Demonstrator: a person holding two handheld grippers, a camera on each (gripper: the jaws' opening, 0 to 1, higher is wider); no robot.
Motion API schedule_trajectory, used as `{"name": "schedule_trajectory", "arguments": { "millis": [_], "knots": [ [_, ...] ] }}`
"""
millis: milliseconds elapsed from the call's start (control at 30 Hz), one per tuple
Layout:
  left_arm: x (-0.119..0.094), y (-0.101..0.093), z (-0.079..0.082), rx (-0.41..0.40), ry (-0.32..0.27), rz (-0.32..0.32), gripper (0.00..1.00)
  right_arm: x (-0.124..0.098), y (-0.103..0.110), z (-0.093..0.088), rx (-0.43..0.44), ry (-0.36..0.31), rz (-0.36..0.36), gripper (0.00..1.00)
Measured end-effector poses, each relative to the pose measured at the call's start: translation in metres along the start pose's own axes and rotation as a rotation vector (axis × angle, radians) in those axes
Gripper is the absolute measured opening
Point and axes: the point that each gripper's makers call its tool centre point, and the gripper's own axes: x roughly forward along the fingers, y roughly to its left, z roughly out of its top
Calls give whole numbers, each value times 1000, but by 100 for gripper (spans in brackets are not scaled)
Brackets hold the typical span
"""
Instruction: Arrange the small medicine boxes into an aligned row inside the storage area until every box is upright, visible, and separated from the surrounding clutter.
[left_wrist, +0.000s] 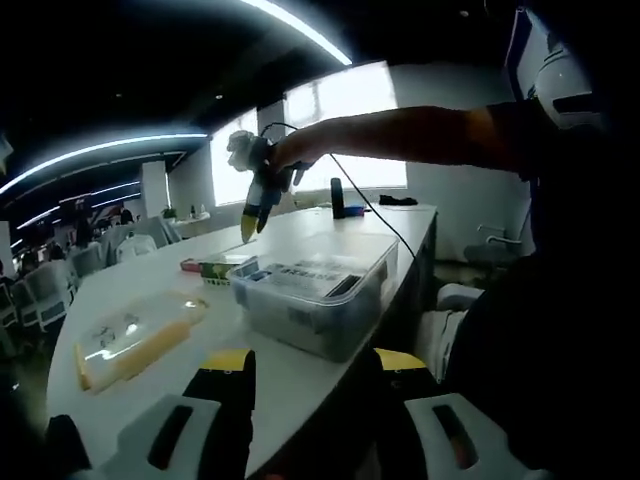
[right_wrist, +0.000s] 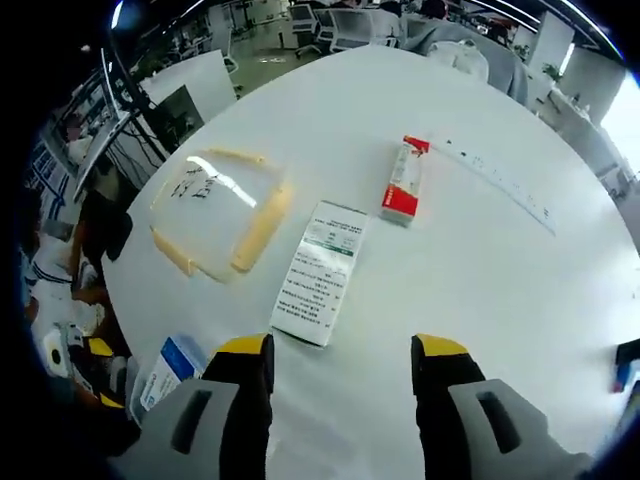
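A white-and-green medicine box (right_wrist: 322, 272) lies flat on the white table (right_wrist: 500, 290), just ahead of my right gripper (right_wrist: 343, 352), which hangs open above it with nothing between its jaws. A red-and-white box (right_wrist: 403, 180) lies flat farther off. In the left gripper view these two boxes (left_wrist: 213, 266) sit beside a clear storage bin (left_wrist: 330, 300) that holds several boxes. A hand holds the right gripper (left_wrist: 250, 228) pointing down over them. My left gripper (left_wrist: 313, 362) is open and empty at the table's near edge, short of the bin.
The bin's clear lid (right_wrist: 215, 210) with a yellow rim lies flat on the table, left of the boxes; the same lid (left_wrist: 135, 340) is near my left jaw. A black bottle (left_wrist: 337, 197) stands at the table's far end. Chairs and desks surround the table.
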Motion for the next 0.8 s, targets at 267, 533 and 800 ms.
{"name": "schedule_trajectory", "arguments": {
  "millis": [267,533,800],
  "knots": [
    [-1,5,-1,-24,-22,0,45,10,-5,4,30,8,-22,60],
    [-3,8,-3,-35,-31,5,45,19,-5,7,55,13,-38,61],
    [-10,15,-9,-52,-40,20,45,38,29,1,45,71,-13,62]
  ]
}}
